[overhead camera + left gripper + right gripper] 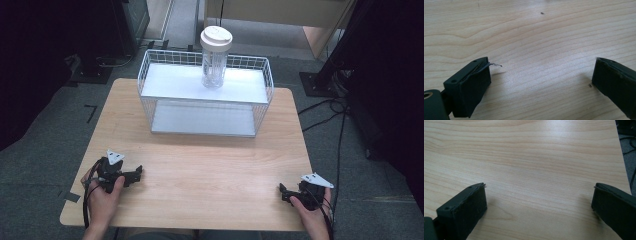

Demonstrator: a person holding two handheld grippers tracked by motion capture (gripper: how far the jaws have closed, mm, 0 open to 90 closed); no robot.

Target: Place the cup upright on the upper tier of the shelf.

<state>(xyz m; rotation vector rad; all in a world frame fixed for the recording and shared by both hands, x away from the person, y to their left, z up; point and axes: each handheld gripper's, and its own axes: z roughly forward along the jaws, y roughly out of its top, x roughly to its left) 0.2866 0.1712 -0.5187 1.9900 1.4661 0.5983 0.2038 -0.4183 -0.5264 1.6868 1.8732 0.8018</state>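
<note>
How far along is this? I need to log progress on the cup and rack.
Nothing looks done yet: the lidded cup stands upright on the wire rack's top shelf. Nothing is in hand; the left gripper and right gripper rest open near the table's front edge. Reaching and grasping remain.

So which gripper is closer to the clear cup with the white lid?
Roughly even, perhaps the left gripper. It rests near-left of the cup; the right gripper rests near-right, both across the table.
</note>
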